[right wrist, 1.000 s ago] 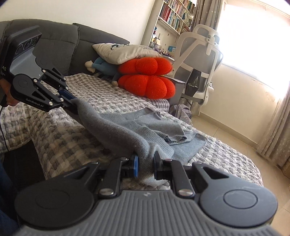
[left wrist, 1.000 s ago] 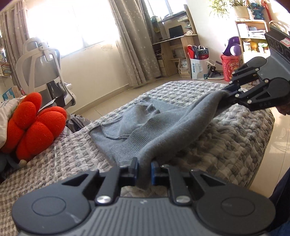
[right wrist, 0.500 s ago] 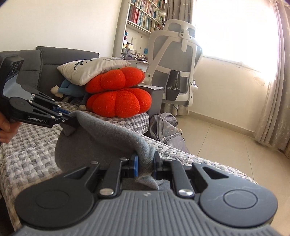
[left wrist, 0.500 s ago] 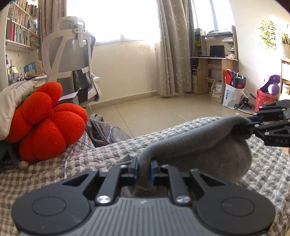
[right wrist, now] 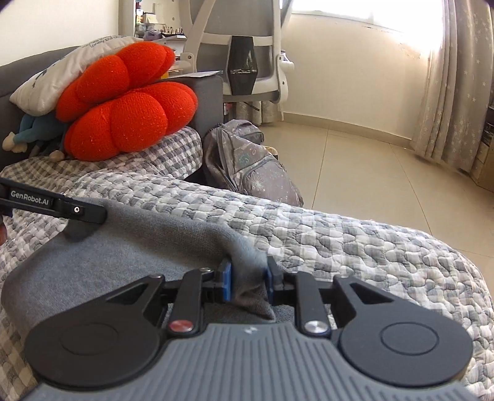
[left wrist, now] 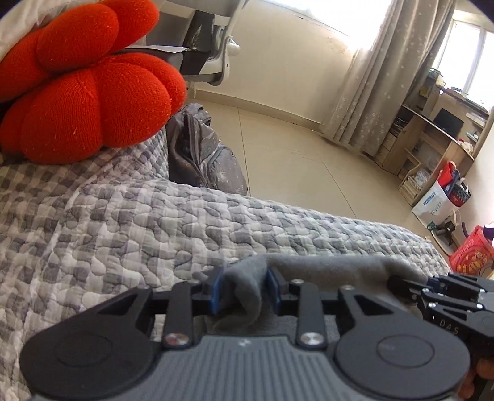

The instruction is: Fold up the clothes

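The grey sweater [right wrist: 129, 246] lies folded on the quilted sofa cover [right wrist: 355, 234], its folded edge running across from the left claw [left wrist: 243, 288] to the right claw [right wrist: 248, 279]; both claws are opening, cloth still between their blue pads. Red cushions [right wrist: 123, 108], a backpack [right wrist: 247, 160] and tiled floor [right wrist: 370, 172] lie beyond.

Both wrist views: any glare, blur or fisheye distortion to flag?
Left wrist view: window blown out, floor lines bow, dark corner vignette. Right wrist view: window overexposed, curtain washed; grey garment and quilt stay sharp.
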{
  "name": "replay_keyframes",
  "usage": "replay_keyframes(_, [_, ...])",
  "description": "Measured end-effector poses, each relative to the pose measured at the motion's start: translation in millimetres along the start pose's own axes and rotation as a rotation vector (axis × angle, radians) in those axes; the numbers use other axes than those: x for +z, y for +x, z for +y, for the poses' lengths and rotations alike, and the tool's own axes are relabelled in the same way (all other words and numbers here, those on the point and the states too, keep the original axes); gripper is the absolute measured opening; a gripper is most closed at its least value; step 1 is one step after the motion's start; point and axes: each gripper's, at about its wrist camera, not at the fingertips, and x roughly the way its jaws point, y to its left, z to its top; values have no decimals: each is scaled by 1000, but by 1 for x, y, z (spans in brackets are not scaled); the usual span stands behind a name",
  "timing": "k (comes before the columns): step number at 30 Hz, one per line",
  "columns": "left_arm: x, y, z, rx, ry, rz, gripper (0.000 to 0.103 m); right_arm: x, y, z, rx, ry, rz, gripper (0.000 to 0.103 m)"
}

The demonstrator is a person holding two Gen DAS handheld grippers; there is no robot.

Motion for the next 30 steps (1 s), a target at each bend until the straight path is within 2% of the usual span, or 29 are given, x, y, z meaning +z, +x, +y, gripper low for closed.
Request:
replay_keyframes(1, [0,-4,2,23,0,-11,44,0,-2,0,-34,-4,-16,44])
replay_keyframes(5, [-6,-33,7,90,-8,-67,48,-5,-27,-7,-139,15,-93,50])
replay_keyframes(6, [-9,-42,7,106,-9,-82,48,-6,-34,-10,-114,23,-105,50])
replay_keyframes(8, [-20,-58,-6,77,50,-122,49,-10,-49,-8,-31,24,-131,50])
replay_keyframes(10, [-33,-74,-23,34,122,-165,59,-14,-65,-2,72,15,-157,50])
replay_keyframes(12, [-44,-75,-38,11,141,-151,62,-18,-70,11,136,-6,-140,50])
replay_keyframes(14, [-51,-59,-51,16,152,-111,62,-24,-63,27,153,-43,-85,50])
replay_keyframes(17, [-57,-31,-59,146,197,-66,62,-33,-40,33,107,-62,-24,53])
replay_keyframes(19, [-59,-22,-56,210,204,-63,63,-39,-28,24,86,-9,-14,75])
replay_keyframes(22, [-62,-17,-46,216,177,-64,64,-44,-14,11,84,67,18,90])
replay_keyframes(27, [-65,-11,-38,210,145,-87,70,-43,-11,10,91,78,43,92])
replay_keyframes(30, [-64,-14,-39,216,137,-87,70,-44,-12,8,97,96,35,93])
